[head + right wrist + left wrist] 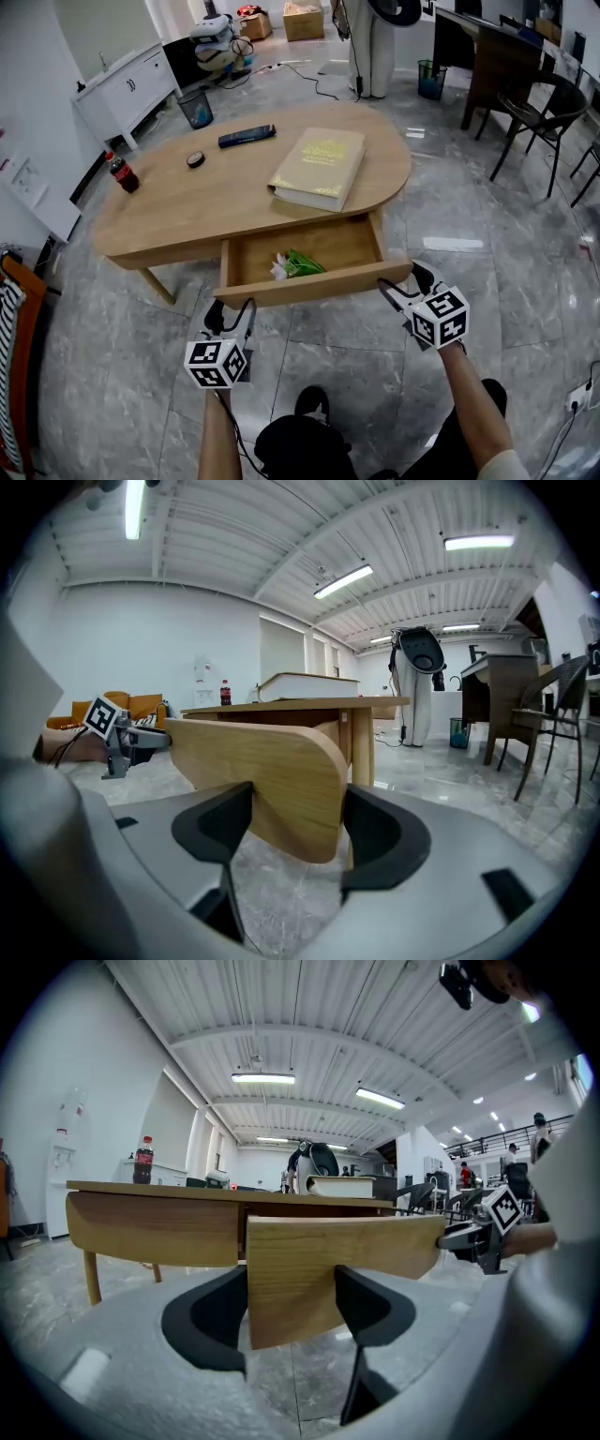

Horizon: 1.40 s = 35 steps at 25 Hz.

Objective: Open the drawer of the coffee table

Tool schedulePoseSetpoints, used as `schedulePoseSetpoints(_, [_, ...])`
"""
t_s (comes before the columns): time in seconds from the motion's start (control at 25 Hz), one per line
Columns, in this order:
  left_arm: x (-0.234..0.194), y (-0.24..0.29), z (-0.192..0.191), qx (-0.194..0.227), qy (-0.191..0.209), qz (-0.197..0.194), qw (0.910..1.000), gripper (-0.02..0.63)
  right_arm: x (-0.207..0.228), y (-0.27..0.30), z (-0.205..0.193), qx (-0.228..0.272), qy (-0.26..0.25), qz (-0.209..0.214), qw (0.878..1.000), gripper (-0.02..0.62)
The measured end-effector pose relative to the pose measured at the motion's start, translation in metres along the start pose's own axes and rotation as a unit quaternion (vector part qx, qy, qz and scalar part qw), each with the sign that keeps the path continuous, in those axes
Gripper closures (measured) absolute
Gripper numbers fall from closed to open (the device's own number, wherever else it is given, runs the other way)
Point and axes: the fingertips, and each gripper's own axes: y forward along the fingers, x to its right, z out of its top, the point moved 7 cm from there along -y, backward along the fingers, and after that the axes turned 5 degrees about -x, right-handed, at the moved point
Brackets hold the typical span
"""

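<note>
Lower part of the head view: the left hand-held gripper (231, 315) is clamped on the left end of the drawer front (309, 284), and the right hand-held gripper (400, 285) on its rounded right end. Both gripper views show the wood panel pinched between the jaws, low on the panel.

The drawer (305, 246) sits at frame centre, pulled well out from under the coffee table (141, 253), with a flower sprig (295, 265) lying inside. The task looks about done.

Risks:
- More pull could bring the drawer off its runners and drop it.
- Uneven pull at the two ends could rack and jam it.
- The low pinch could slip off the panel.
- Further back, a hard yank could drag the table. The book (319, 169) lies near the tabletop (206, 202) front edge and could shift. The upright cola bottle (123, 174) at left could topple. The remote (247, 137) beyond is low-risk.
</note>
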Motion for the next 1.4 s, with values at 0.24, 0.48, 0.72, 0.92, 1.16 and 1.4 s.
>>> schedulePoseSetpoints(0.24, [0.004, -0.007, -0.011, -0.002, 0.003, 0.001, 1.0000, 0.325, -0.006, -0.007, -0.011, -0.002, 0.000, -0.006, 1.000, 0.290])
schedulePoseSetpoints(0.48, [0.009, -0.016, -0.020, -0.008, 0.004, 0.001, 1.0000, 0.325, -0.012, -0.014, -0.021, -0.007, 0.002, -0.010, 1.000, 0.288])
schedulePoseSetpoints(0.72, [0.013, -0.023, -0.028, -0.008, 0.002, 0.002, 1.0000, 0.325, -0.017, -0.019, -0.028, -0.018, 0.002, -0.013, 1.000, 0.286])
schedulePoseSetpoints(0.92, [0.015, -0.025, -0.033, -0.010, 0.005, 0.002, 0.9999, 0.325, -0.018, -0.021, -0.033, -0.019, 0.001, -0.015, 1.000, 0.285])
schedulePoseSetpoints(1.16, [0.017, -0.027, -0.037, -0.006, 0.004, 0.004, 1.0000, 0.325, -0.018, -0.022, -0.037, -0.016, 0.001, -0.014, 1.000, 0.285])
schedulePoseSetpoints(1.4, [0.016, -0.027, -0.037, -0.014, 0.002, 0.002, 0.9999, 0.325, -0.019, -0.022, -0.037, -0.014, 0.003, -0.014, 1.000, 0.285])
